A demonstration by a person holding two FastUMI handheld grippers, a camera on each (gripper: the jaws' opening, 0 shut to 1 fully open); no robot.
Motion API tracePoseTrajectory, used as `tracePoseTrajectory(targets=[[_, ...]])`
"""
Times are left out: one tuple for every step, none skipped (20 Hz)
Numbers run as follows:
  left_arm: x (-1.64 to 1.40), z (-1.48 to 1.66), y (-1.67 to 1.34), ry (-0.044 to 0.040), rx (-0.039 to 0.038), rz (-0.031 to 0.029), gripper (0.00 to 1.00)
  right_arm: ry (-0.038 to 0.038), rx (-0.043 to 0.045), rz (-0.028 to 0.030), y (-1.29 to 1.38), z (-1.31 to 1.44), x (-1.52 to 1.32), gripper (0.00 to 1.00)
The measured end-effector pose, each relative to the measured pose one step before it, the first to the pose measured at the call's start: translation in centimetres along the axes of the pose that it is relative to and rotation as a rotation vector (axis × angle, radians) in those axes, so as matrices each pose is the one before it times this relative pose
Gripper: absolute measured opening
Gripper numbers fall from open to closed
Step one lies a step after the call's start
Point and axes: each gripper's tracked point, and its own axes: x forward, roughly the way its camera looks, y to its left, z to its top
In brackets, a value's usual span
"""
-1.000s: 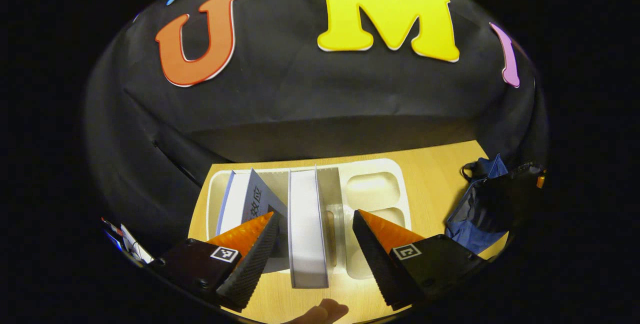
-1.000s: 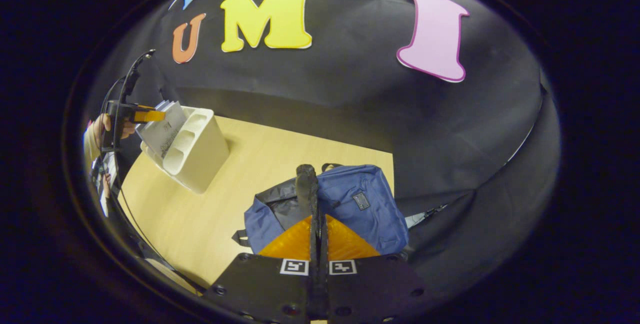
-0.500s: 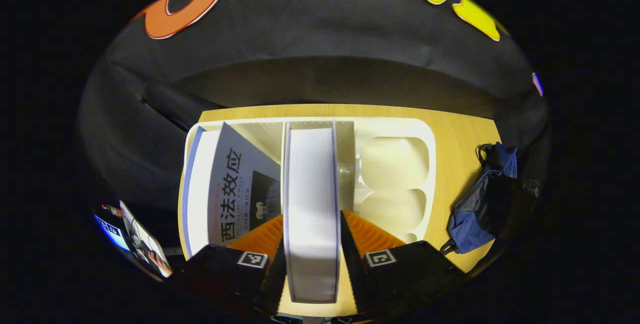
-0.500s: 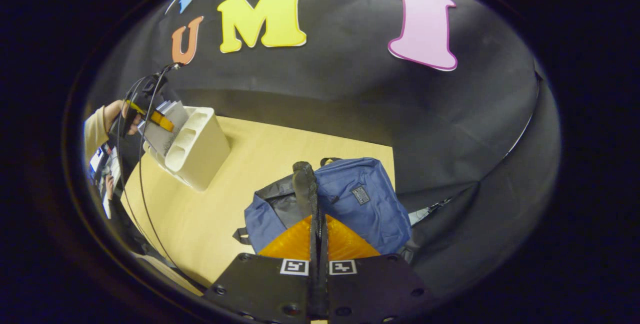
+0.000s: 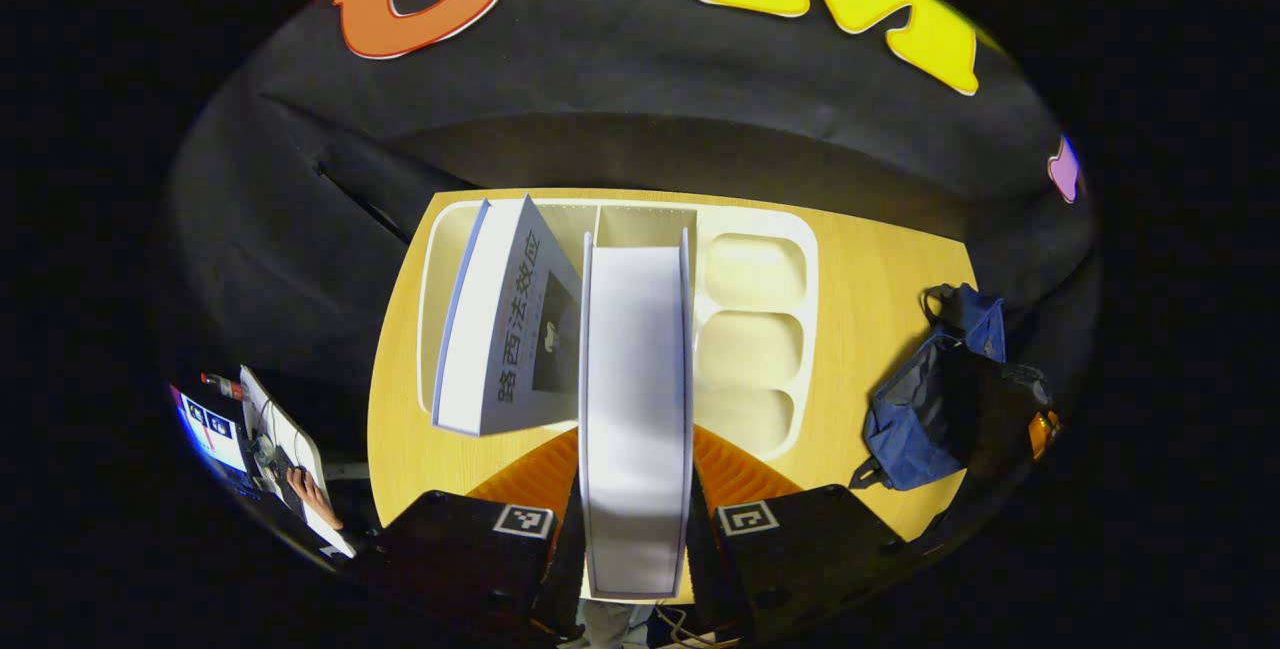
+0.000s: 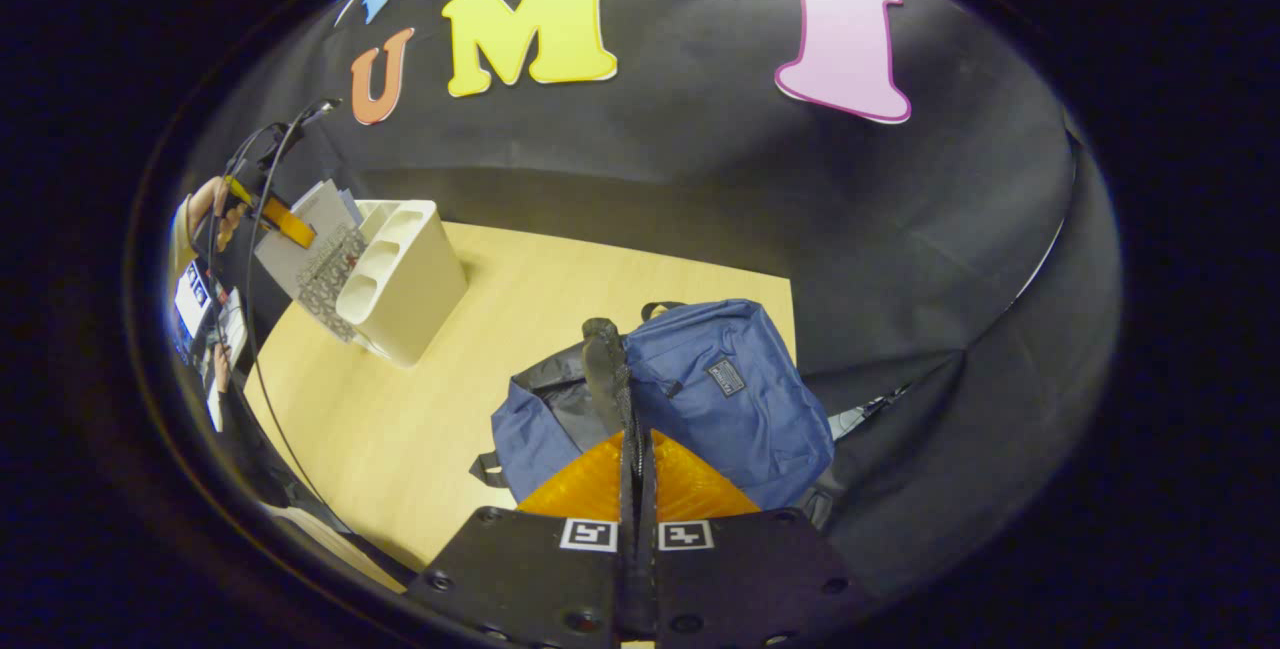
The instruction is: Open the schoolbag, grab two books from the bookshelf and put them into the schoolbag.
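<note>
Since a second back, the left gripper [image 5: 634, 519] went from jaws spread in front of the shelf [image 5: 752, 241] to clamped on a book [image 5: 636, 399], which sat partly lifted out, right between the jaws. Second book [image 5: 500, 319] leaned in the next slot. Right gripper [image 6: 634, 489] had its jaws pinched on the bag strap [image 6: 604, 361], holding the bag [image 6: 720, 399] open on the counter [image 6: 420, 429]. Looked like the first-book step; next it'd need pulling clear and carrying over to the bag mouth.
</note>
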Motion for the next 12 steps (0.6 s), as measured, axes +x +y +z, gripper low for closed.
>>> tracePoseTrajectory(targets=[[-1.212, -0.897, -0.189, -0.00252, -0.01351, -0.01698, 0.46, -0.00178, 0.00412, 0.00694, 0.058, -0.183, -0.148, 0.00], [-1.264, -0.900, -0.182, -0.00293, -0.01659, -0.01835, 0.45, -0.00284, 0.00232, 0.00609, 0.127, 0.070, -0.079, 0.00], [-1.116, -1.245, -0.018, -0.00343, -0.01444, -0.00891, 0.45, -0.00185, -0.00184, 0.00417, 0.184, 0.050, 0.127, 0.00], [-1.000, -0.982, 0.093, 0.00063, -0.00231, -0.00629, 0.46, -0.00186, -0.00443, 0.00431, 0.107, 0.083, 0.004, 0.00], [-1.024, -1.202, 0.149, 0.00065, 0.00351, -0.00406, 0.45, -0.00117, -0.00658, 0.00558, 0.209, 0.056, -0.030, 0.00], [-0.883, -1.083, 0.019, -0.00303, 0.00414, -0.00290, 0.46, 0.00051, -0.00491, 0.00215, 0.140, 0.075, 0.077, 0.00], [-0.826, -1.094, -0.029, -0.00337, -0.00041, -0.00563, 0.50, -0.00061, 0.00107, 0.00104, 0.116, -0.124, 0.055, 0.00], [-0.765, -0.962, -0.131, -0.00608, -0.00144, -0.00836, 0.49, 0.00024, 0.00466, 0.00554, 0.239, 0.006, 0.047, 0.00], [-0.633, -1.163, -0.316, -0.00094, -0.00368, -0.01588, 0.45, 0.00024, 0.00294, 0.00496, 0.193, -0.146, 0.061, 0.00], [-0.587, -1.205, -0.457, 0.00448, -0.01791, -0.01985, 0.46, 0.00123, 0.00109, 0.00246, 0.156, 0.004, 0.110, 0.00], [-0.394, -0.843, -0.588, 0.00332, -0.01987, -0.02493, 0.46, 0.00357, 0.00085, 0.00180, 0.098, -0.263, 0.063, 0.00], [-0.210, -0.687, -0.763, 0.00105, -0.01303, -0.02998, 0.46, 0.00206, 0.00182, 0.00271, 0.120, 0.006, 0.073, 0.00]])
